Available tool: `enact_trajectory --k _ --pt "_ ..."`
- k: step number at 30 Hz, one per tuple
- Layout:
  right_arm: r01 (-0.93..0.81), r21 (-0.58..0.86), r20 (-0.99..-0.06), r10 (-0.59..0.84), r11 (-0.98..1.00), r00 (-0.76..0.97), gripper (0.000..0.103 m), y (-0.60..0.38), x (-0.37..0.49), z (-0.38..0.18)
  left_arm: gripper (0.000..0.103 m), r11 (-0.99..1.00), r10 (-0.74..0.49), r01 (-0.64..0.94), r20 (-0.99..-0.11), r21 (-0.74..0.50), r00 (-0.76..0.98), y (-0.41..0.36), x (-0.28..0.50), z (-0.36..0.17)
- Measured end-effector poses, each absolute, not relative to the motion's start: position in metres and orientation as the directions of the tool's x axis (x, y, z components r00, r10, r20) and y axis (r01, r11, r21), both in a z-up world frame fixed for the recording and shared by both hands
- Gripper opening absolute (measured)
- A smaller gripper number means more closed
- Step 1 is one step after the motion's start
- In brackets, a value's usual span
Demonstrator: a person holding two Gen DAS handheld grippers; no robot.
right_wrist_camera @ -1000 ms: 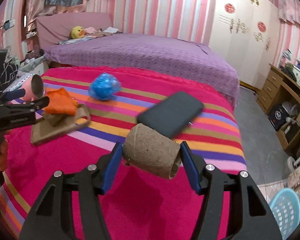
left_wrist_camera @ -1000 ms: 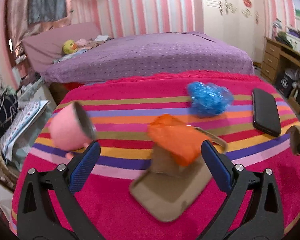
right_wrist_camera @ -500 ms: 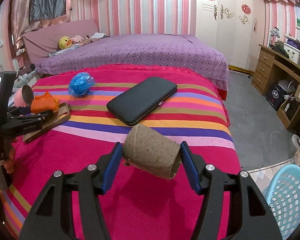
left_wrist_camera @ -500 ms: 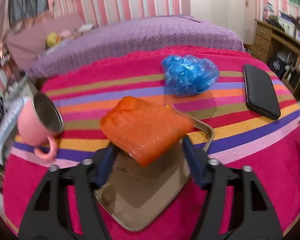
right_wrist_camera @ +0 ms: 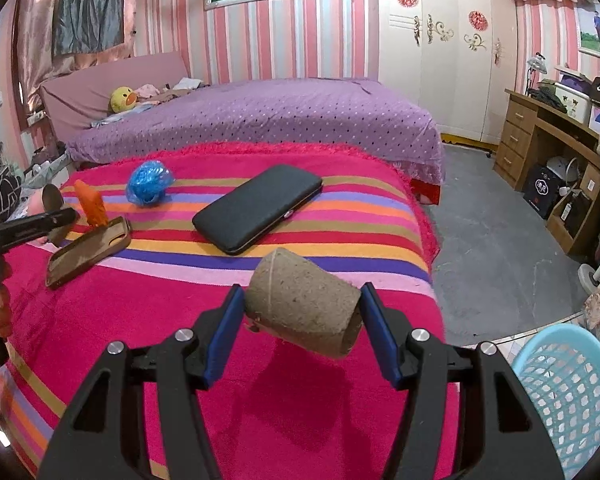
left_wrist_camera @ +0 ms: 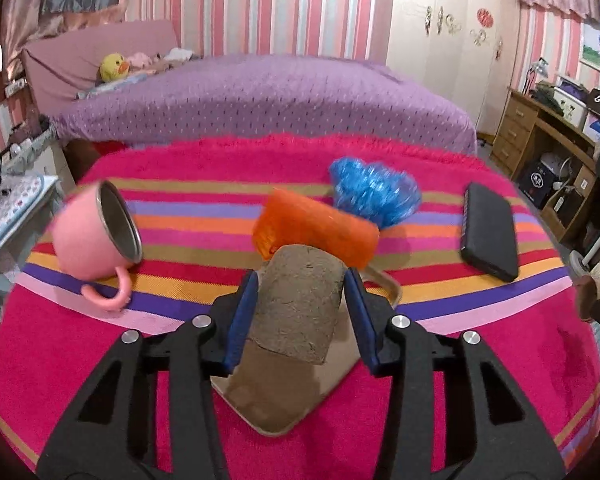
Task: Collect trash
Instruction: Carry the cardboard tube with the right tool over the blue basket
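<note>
My left gripper [left_wrist_camera: 300, 312] is shut on a brown cardboard tube [left_wrist_camera: 298, 304], held above a brown phone case [left_wrist_camera: 284, 404] on the striped blanket. An orange plastic bag [left_wrist_camera: 320, 230] lies just beyond the tube, with a blue plastic bag [left_wrist_camera: 374, 192] behind it. My right gripper [right_wrist_camera: 302, 328] is shut on a second cardboard tube [right_wrist_camera: 304, 308], held over the blanket's right part. In the right wrist view the orange bag [right_wrist_camera: 90, 204], the blue bag [right_wrist_camera: 148, 182] and the phone case [right_wrist_camera: 88, 250] lie at the far left beside the left gripper [right_wrist_camera: 52, 220].
A pink mug [left_wrist_camera: 96, 236] lies on its side at the left. A black wallet [left_wrist_camera: 490, 232] [right_wrist_camera: 256, 212] lies on the blanket. A light blue basket [right_wrist_camera: 568, 396] stands on the floor at the right. A purple bed [right_wrist_camera: 260, 120] and a wooden desk [right_wrist_camera: 548, 144] stand behind.
My left gripper has closed on a cardboard tube and lifted it off the phone case; the orange bag now lies beyond it. My right gripper has shifted slightly right, still holding its tube.
</note>
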State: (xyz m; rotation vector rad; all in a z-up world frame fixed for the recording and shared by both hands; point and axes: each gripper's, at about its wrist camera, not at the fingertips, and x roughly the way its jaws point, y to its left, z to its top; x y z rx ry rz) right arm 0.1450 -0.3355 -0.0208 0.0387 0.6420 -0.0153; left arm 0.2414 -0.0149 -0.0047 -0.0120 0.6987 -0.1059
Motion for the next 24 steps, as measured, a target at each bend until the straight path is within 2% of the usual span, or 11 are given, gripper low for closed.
enact_trajectory --k 8,13,24 --pt "0.048 0.050 -0.567 -0.011 0.998 0.824 0.059 -0.356 0.126 -0.009 0.042 0.994 -0.107 0.100 -0.640 -0.047 0.761 -0.021 0.216 0.003" --pt "0.063 0.057 -0.548 -0.021 0.996 0.836 0.059 -0.376 0.110 0.000 0.042 0.994 -0.064 0.104 -0.606 0.032 0.793 -0.043 0.191 0.011" --pt "0.130 0.076 -0.537 -0.069 0.989 0.841 0.059 -0.454 0.064 0.010 0.042 0.990 -0.126 0.143 -0.559 -0.013 0.820 -0.135 0.133 0.023"
